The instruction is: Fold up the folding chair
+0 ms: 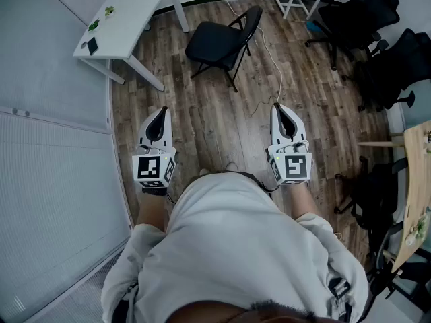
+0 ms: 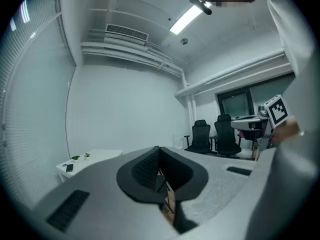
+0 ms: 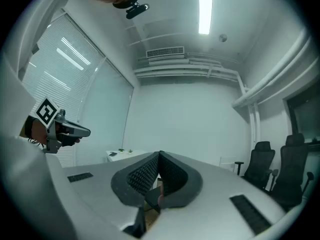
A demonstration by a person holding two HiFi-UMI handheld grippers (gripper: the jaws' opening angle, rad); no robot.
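White table (image 1: 131,22) stood at far left. Left gripper (image 1: 161,113) was held about level, jaws together and empty. Folding chair (image 1: 217,42) stood unfolded on the wood floor (image 1: 215,123) ahead, near the table, well apart from both grippers. Right gripper (image 1: 280,108) also had its jaws closed and empty. Black office chairs (image 1: 367,12) stood at far right.

Matt black folding chair (image 1: 222,42) — wood-grain plank floor (image 1: 222,126)
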